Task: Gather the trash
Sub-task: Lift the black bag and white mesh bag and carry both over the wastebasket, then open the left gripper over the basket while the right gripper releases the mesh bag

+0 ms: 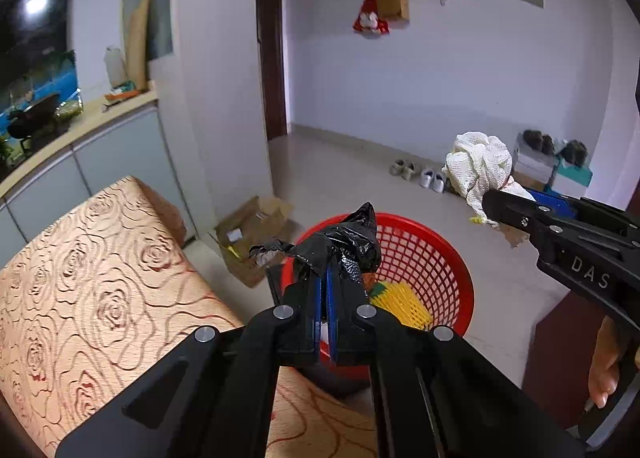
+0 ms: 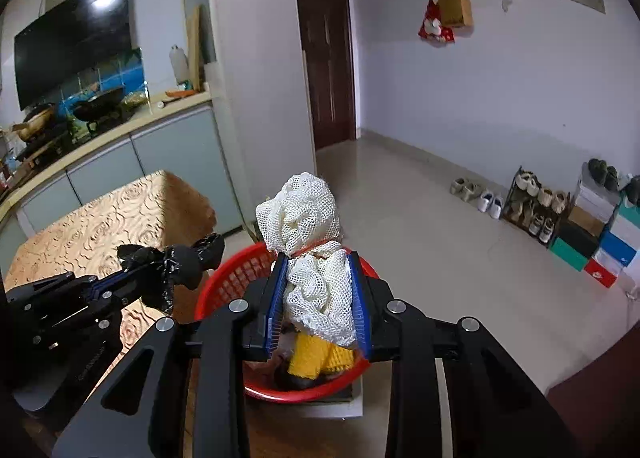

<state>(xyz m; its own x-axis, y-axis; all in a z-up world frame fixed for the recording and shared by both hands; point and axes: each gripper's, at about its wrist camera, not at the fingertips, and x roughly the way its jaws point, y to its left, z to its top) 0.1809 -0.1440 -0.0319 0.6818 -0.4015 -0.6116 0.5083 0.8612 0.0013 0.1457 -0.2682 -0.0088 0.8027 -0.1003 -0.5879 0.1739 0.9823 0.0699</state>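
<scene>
My left gripper (image 1: 325,278) is shut on a crumpled black plastic bag (image 1: 344,244) and holds it above the near rim of a red mesh basket (image 1: 424,242). The bag also shows in the right wrist view (image 2: 176,264). My right gripper (image 2: 318,286) is shut on a bundle of white foam netting (image 2: 308,225) over the red basket (image 2: 228,278). The netting shows in the left wrist view (image 1: 478,165) to the right of the basket. Yellow netting (image 1: 396,304) lies inside the basket.
A table with a rose-patterned cloth (image 1: 80,270) stands left of the basket. An open cardboard box (image 1: 252,230) lies on the floor by the wall. Kitchen counter (image 2: 120,125) at the left. Shoes and a shoe rack (image 2: 532,205) line the far wall.
</scene>
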